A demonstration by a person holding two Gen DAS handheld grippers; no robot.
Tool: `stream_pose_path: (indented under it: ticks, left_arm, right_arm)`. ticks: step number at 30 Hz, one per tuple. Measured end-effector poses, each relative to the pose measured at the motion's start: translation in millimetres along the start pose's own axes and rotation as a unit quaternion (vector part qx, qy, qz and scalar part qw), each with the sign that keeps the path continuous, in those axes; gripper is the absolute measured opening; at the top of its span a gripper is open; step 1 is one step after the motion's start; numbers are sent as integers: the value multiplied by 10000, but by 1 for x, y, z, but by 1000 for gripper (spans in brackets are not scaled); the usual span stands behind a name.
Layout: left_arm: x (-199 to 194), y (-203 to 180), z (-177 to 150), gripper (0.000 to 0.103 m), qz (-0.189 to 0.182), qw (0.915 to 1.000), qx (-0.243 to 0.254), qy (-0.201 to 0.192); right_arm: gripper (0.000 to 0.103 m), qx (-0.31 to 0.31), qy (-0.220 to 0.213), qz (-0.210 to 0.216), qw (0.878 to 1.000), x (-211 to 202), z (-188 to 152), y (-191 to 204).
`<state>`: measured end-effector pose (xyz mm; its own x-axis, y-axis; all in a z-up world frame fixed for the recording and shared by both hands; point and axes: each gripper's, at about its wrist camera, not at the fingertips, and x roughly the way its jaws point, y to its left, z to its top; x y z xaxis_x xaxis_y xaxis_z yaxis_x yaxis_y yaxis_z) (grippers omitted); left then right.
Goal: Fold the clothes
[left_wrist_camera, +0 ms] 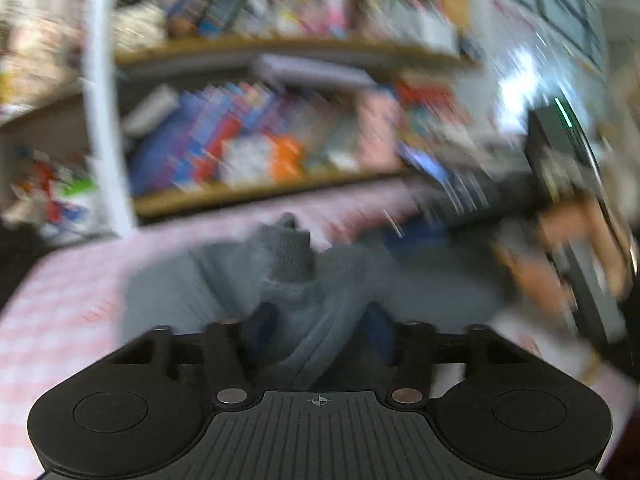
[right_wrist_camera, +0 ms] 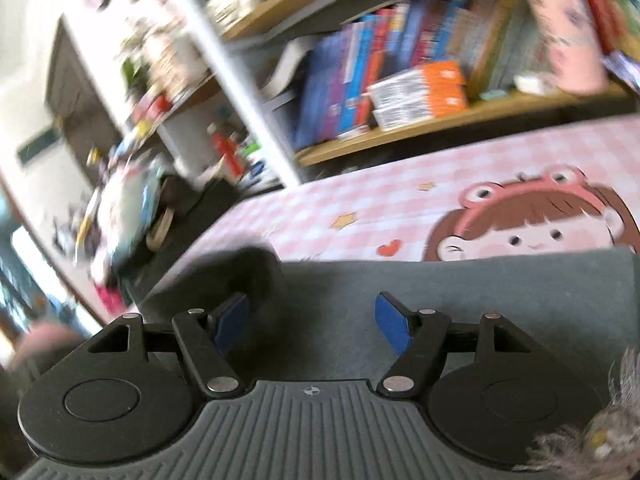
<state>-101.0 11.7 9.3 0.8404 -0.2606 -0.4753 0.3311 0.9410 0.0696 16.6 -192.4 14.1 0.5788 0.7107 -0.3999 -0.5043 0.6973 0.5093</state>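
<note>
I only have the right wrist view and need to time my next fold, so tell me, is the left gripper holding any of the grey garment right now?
Observer: Yes. The left gripper has a bunched fold of the grey garment between its fingers.
Operator: Is that fold flat on the tablecloth?
Observer: No, it rises in a peak above the pink checked tablecloth.
Operator: Can you see my gripper from that side?
Observer: Yes, blurred, at the right edge, with a hand on it.
Operator: And the right gripper?
Observer: The right gripper is open over flat grey cloth.
</note>
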Motion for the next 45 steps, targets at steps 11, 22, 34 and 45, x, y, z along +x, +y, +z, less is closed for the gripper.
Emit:
stream_pose_path:
  ticks: [11,22,34,45]
  left_arm:
    - [-52,22,5,72,-53,9953,-569,-779]
    - [-42,71,-18,50,1293,9680,-2004,-783]
    - [-39,67,-19,52,1331,9710,-1850,-721]
    - [-32,62,-20,58,1331,9741,-1706,-661]
  right_arm:
    - [69,478,363,792,9950,11,-5,2]
    - [19,51,750,1580,9846,14,-20,30]
    - [46,-178,462,893,9948,6,-22,32]
    - [35,-1435,306,-91,9891,23,-30,52]
